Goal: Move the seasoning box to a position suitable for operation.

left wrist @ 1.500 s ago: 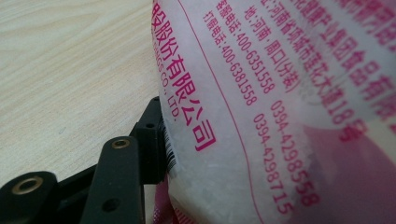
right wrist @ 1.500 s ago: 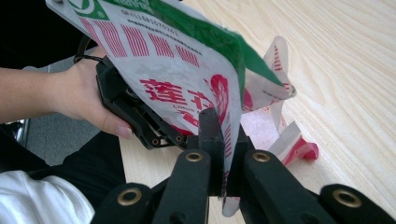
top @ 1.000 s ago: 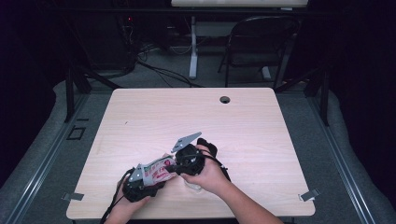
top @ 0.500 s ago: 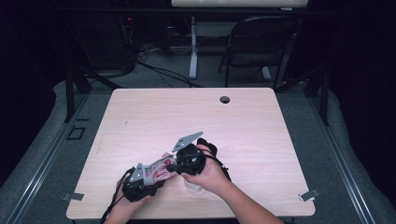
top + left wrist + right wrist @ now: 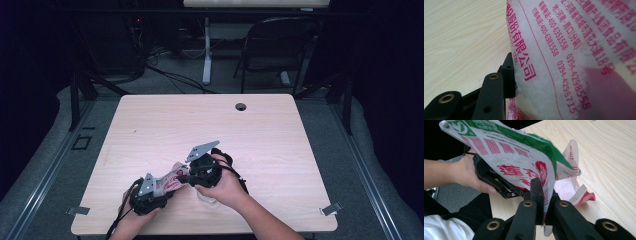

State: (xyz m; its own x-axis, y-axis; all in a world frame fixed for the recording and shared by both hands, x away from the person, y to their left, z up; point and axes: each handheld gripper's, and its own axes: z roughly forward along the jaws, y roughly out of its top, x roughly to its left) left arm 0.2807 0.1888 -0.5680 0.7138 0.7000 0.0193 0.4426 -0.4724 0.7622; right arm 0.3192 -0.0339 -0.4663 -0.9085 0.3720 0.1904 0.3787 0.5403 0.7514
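A plastic food bag (image 5: pixel 172 179) with red, white and green print hangs between both grippers near the table's front edge. My left gripper (image 5: pixel 150 192) is shut on one end of it; in the left gripper view the bag (image 5: pixel 574 57) with pink writing presses against the black jaw. My right gripper (image 5: pixel 200 170) is shut on the other end. In the right gripper view the bag (image 5: pixel 519 165) is pinched between the two jaws, and the left gripper (image 5: pixel 499 182) and its hand sit behind it. Torn pieces of packaging (image 5: pixel 579 192) lie on the table beyond.
The light wooden table (image 5: pixel 210 130) has a round cable hole (image 5: pixel 241 106) near its far edge. A folding chair (image 5: pixel 280 45) and cables stand on the floor behind the table. Metal clips (image 5: pixel 331 209) sit at the front corners.
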